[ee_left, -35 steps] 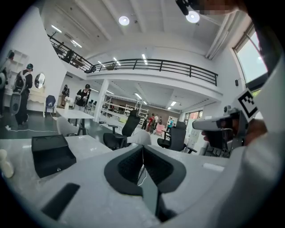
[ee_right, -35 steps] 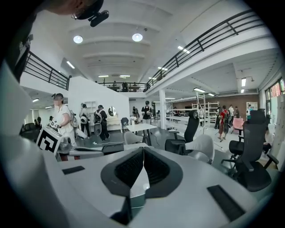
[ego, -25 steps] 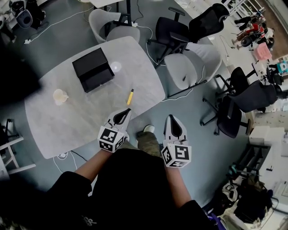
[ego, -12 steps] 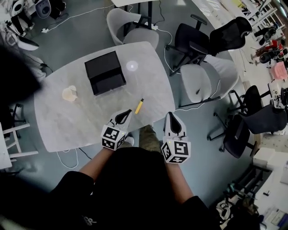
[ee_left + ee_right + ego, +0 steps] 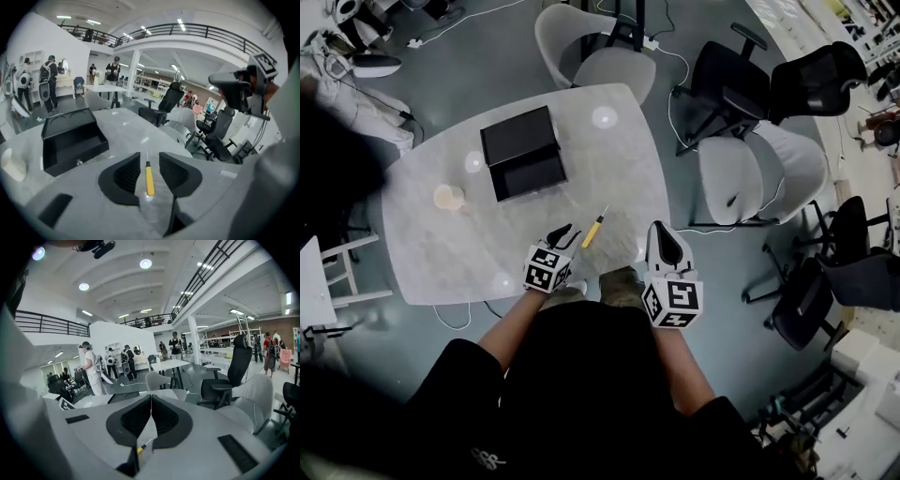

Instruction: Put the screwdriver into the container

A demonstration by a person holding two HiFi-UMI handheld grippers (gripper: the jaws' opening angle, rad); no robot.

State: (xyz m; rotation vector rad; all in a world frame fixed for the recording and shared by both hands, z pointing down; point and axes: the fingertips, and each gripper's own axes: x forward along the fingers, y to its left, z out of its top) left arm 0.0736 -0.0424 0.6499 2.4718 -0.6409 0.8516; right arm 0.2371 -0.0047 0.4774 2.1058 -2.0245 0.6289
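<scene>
Worktop [image 5: 441, 253] glossy; L gripper [image 5: 566, 232] jaws just opening, screwdriver [image 5: 149, 180] lined up between, untouched; R gripper [image 5: 150, 399] jaws together. If I close off-centre, it'll prob roll away.

A pale marbled table [image 5: 441, 253] carries a black open container [image 5: 523, 152] near its middle; a small cream object [image 5: 448, 197] sits apart at the container's left; a yellow-handled screwdriver [image 5: 593, 228] lies flat nearer the front edge.
</scene>
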